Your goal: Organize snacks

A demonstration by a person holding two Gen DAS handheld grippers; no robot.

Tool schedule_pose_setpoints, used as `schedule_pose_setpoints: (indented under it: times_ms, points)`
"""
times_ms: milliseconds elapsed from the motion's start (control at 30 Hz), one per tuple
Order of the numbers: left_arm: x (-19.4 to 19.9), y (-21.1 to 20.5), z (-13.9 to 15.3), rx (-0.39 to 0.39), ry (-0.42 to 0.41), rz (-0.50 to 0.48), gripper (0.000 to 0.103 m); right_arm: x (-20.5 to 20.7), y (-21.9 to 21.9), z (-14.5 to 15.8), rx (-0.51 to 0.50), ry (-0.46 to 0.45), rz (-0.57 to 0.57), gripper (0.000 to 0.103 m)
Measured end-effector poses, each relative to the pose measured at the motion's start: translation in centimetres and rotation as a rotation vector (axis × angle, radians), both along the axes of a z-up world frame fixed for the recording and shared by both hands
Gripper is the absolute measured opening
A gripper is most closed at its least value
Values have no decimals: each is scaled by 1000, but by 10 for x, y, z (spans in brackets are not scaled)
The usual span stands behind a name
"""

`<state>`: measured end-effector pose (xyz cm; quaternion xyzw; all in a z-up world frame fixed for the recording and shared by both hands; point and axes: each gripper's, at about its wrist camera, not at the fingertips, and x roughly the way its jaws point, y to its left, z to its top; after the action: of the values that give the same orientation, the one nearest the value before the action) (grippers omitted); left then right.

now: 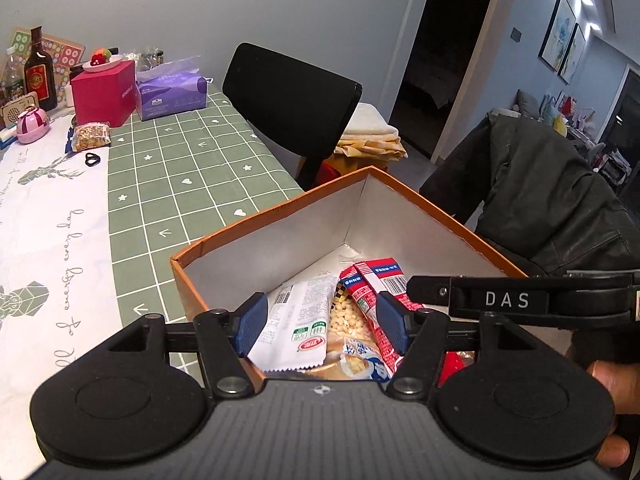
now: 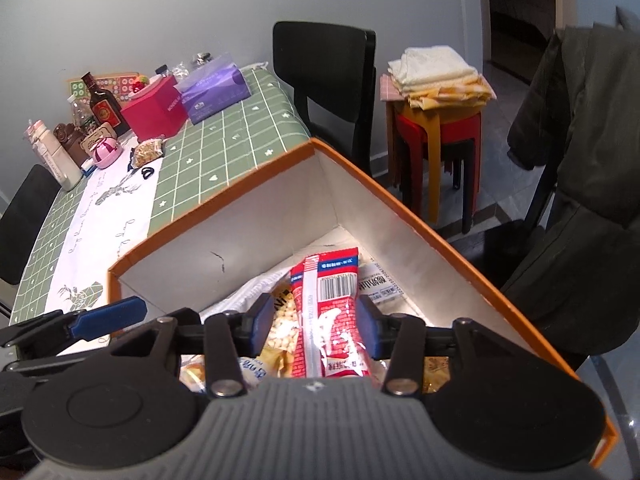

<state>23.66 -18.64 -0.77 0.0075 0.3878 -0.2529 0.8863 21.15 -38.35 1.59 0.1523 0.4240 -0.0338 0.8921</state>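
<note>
Snack packets gathered in an orange cardboard box (image 1: 280, 216) on the bench.
Left view: left gripper (image 1: 320, 322) fingers spread, empty, above a white packet (image 1: 298, 320). Right view: right gripper (image 2: 316, 320) fingers spread around a red packet (image 2: 330, 304); best released flat.

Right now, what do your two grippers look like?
Both match: the left gripper and right gripper have ribbed grey bodies, two round black discs, black linkage bars with silver bolts, and blue textured pads. The right gripper's side shows white "DAS" lettering. A bare hand holds it.
</note>
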Motion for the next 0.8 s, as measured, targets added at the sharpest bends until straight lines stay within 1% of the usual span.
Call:
schedule_pose_setpoints:
  times_ms: [67, 133, 167, 200, 233, 267, 400, 533, 667, 800]
  points:
    - [-4, 2, 5, 6, 0, 7, 76, -6, 5, 8, -37, -12, -5, 49]
    - [-9, 5, 11, 8, 5, 24, 77, -11, 10, 16, -59, -26, -4, 49]
    - [-12, 6, 14, 11, 9, 27, 79, -14, 13, 22, -63, -37, -4, 50]
    - [-15, 6, 17, 15, 10, 22, 86, -17, 15, 26, -59, -48, 3, 55]
    - [-20, 6, 20, 18, 2, 11, 87, -20, 18, 31, -57, -61, 12, 63]
    - [-25, 5, 24, 24, -12, 0, 87, -25, 22, 37, -64, -79, 18, 65]
    - [-52, -4, 42, 44, -82, -39, 87, -45, 45, 58, -145, -122, 42, 65]
    - [-79, -12, 55, 54, -135, -51, 87, -68, 53, 80, -141, -196, 40, 64]
    - [-99, -7, 63, 27, -137, -41, 87, -100, 58, 101, -161, -273, 38, 66]
    - [-117, 1, 64, 30, -138, -16, 88, -133, 59, 108, -164, -322, 30, 70]
